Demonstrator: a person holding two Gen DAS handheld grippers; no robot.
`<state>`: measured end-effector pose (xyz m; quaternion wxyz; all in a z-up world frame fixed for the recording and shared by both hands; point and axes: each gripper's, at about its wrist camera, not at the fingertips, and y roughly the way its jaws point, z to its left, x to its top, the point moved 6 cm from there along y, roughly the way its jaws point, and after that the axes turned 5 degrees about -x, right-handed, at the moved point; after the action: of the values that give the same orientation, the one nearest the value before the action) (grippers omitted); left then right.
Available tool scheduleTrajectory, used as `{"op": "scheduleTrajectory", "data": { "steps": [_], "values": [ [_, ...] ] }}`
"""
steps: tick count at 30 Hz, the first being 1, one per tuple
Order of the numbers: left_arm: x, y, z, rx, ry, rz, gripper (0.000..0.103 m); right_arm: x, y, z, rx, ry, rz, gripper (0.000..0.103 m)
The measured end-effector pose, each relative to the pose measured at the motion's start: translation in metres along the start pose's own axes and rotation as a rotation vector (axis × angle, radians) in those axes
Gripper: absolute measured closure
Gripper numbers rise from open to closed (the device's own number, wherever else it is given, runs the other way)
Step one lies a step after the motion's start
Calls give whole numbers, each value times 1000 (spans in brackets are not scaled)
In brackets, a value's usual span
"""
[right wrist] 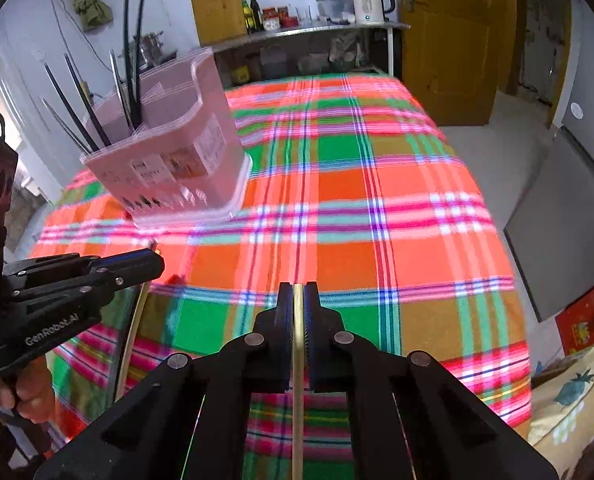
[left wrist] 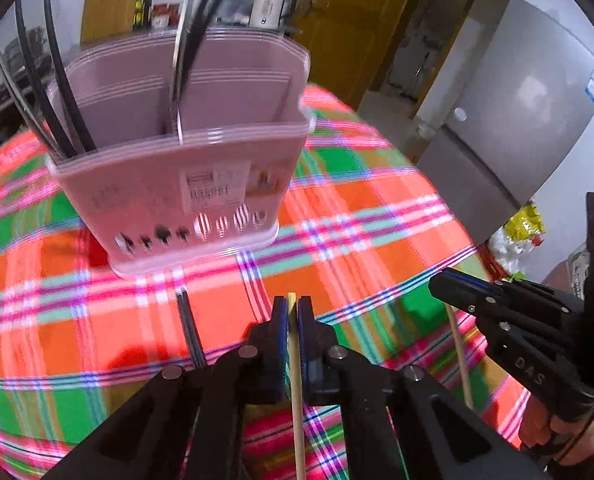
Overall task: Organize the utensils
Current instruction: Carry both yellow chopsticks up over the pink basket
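Observation:
A pink plastic utensil holder (left wrist: 185, 168) stands on the plaid tablecloth, with several black chopsticks (left wrist: 53, 80) leaning in its left compartments. It also shows in the right wrist view (right wrist: 169, 160). My left gripper (left wrist: 293, 308) is shut on a light wooden chopstick (left wrist: 297, 400) held upright above the cloth, short of the holder. My right gripper (right wrist: 297, 296) is shut on a second wooden chopstick (right wrist: 297, 420). The right gripper also shows at the right of the left wrist view (left wrist: 441, 284), with its chopstick (left wrist: 461, 360) hanging below. A black chopstick (left wrist: 191, 332) lies on the cloth.
The table (right wrist: 377, 200) carries a bright red, green and orange plaid cloth. A grey fridge (left wrist: 517, 112) stands to the right. A counter (right wrist: 309, 30) with a kettle, bottles and a cutting board lines the far wall beside a yellow door (right wrist: 449, 40).

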<state>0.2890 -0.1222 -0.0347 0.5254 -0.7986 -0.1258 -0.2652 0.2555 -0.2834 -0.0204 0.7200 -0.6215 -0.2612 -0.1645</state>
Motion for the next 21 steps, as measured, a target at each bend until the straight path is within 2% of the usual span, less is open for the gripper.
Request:
{"op": "scheduleTrajectory", "data": {
  "steps": [12, 18, 21],
  "values": [
    [45, -93, -29, -30, 81, -171, 98, 44, -76, 18, 0, -30, -179, 98],
    [47, -117, -33, -30, 98, -205, 98, 51, -104, 28, 5, -41, -249, 98],
    [42, -119, -34, -32, 101, -202, 98, 50, -111, 33, 5, -48, -258, 98]
  ]
}}
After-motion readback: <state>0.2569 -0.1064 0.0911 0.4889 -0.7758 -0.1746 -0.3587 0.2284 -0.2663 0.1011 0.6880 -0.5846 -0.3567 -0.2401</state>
